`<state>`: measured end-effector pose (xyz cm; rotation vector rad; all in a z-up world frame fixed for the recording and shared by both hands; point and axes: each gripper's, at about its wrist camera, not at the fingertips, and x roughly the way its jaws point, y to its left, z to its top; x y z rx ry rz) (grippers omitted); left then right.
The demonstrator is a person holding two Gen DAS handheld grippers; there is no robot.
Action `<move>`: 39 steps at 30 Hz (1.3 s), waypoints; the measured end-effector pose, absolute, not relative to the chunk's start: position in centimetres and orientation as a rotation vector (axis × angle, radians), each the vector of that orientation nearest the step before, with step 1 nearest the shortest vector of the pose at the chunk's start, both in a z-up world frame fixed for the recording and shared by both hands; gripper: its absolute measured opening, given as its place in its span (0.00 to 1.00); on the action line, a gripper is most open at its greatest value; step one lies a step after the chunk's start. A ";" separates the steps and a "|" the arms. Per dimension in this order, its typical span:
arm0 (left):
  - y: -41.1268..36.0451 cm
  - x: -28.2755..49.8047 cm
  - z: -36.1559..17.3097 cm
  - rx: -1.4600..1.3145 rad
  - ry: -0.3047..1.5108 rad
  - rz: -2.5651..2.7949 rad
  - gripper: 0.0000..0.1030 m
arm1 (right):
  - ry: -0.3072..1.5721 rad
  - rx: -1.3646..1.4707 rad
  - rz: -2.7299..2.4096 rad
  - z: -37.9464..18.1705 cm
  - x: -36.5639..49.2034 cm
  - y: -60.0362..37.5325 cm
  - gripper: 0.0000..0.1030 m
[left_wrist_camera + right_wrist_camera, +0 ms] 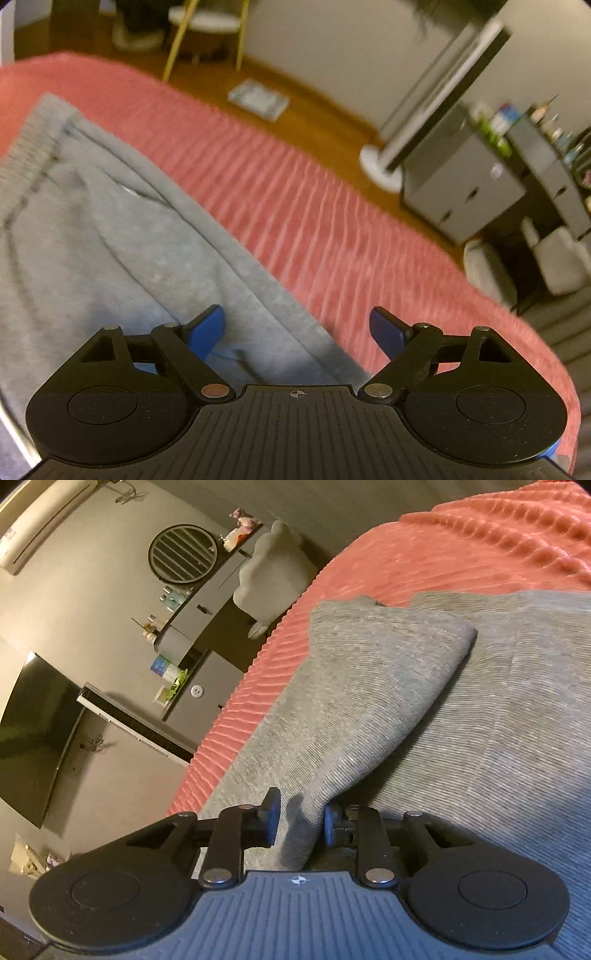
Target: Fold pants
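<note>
The gray pants [122, 236] lie on the red bedspread [332, 221] — the left tongs [297, 332] hang spread wide above them, gripping nothing, the right tongs [301, 821] pinch a raised fold, and gray cabinets [461, 192] stand beyond the bedspread.

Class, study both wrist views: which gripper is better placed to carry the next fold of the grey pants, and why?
Right. The right gripper is shut on a raised fold of the grey pants, ready to carry it over. The left gripper is open, holding nothing, above the pants' edge on the red bedspread.
</note>
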<state>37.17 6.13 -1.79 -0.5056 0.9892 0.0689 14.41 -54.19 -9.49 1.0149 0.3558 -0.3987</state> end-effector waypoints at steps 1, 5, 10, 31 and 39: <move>5.7 38.0 -2.3 -0.487 1.039 0.078 0.87 | 0.356 1.020 -0.396 -9.5 14.4 -54.2 0.22; 4.8 38.9 -3.1 -0.436 1.086 0.156 0.78 | 0.348 1.029 -0.385 -9.7 14.5 -54.3 0.21; 4.4 37.2 -2.4 -0.339 1.069 0.167 0.38 | 0.347 1.030 -0.392 -9.7 14.3 -54.5 0.09; 11.6 8.9 1.1 -0.561 0.802 0.218 0.12 | 0.198 0.876 -0.572 -2.2 8.2 -54.7 0.05; 15.1 12.8 0.1 -0.571 0.726 0.397 0.88 | 0.345 1.052 -0.604 -5.5 9.0 -57.1 0.09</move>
